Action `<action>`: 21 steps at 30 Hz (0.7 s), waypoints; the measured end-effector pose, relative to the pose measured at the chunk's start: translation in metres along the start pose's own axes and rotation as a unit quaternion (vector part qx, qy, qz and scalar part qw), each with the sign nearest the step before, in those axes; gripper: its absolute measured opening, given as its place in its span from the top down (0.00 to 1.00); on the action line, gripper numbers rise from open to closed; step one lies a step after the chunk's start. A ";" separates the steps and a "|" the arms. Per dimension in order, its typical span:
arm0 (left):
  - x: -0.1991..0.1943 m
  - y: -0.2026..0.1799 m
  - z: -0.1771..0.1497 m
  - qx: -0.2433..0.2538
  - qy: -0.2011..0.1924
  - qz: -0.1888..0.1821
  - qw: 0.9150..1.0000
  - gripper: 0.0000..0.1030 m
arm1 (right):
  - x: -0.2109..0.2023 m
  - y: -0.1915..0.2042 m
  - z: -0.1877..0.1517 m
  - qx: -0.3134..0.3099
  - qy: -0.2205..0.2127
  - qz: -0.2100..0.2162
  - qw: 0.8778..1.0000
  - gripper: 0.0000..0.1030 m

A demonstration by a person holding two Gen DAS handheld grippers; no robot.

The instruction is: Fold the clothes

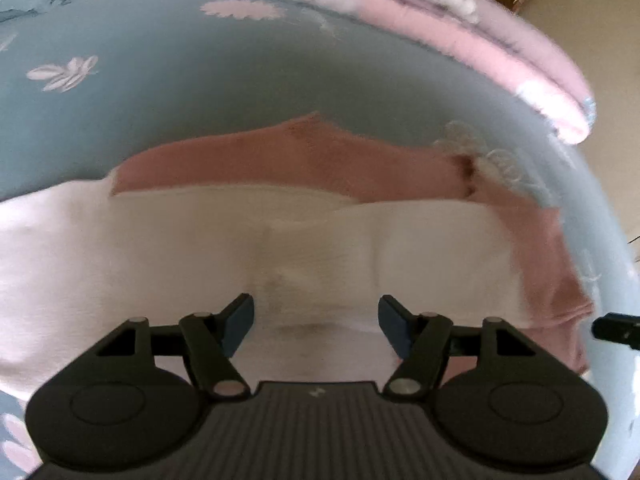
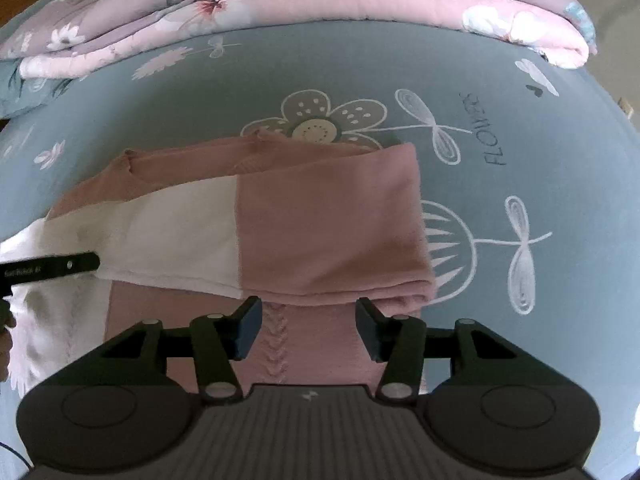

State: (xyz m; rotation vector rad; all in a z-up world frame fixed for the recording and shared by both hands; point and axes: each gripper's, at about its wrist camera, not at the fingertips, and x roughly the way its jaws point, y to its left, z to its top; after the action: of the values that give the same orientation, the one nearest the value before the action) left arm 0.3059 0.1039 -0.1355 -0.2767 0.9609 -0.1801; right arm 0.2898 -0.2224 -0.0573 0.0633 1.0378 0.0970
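Note:
A pink and white knit garment (image 2: 320,224) lies partly folded on the blue bed sheet (image 2: 280,76). In the left wrist view its white part (image 1: 200,240) fills the middle and its pink part (image 1: 320,156) lies beyond. My left gripper (image 1: 316,322) is open and empty just above the white part. My right gripper (image 2: 309,326) is open and empty above the pink part with a braided seam (image 2: 276,344). The left gripper's finger (image 2: 60,266) shows at the left edge of the right wrist view, over the white cloth.
A folded pink floral quilt (image 2: 320,4) lies along the far edge of the bed, also in the left wrist view (image 1: 480,32). The sheet has flower prints (image 2: 316,120). The bed's right edge and beige floor (image 1: 608,80) lie to the right.

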 end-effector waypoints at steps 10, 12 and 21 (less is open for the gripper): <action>-0.036 -0.023 -0.013 0.058 -0.070 -0.001 0.996 0.34 | -0.016 0.012 -0.013 0.001 -0.078 0.010 0.997 0.44; -0.045 -0.032 -0.020 0.072 -0.085 -0.004 0.994 0.34 | -0.023 0.010 -0.025 0.006 -0.088 0.013 0.996 0.44; -0.065 -0.061 -0.029 0.105 -0.115 -0.020 0.988 0.32 | -0.053 -0.005 -0.074 0.042 -0.159 0.031 0.986 0.69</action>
State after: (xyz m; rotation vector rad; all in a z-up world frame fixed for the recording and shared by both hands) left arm 0.2439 0.0594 -0.0815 -0.1191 0.7006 -0.2773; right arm 0.2000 -0.2332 -0.0499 0.1816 0.7203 0.0954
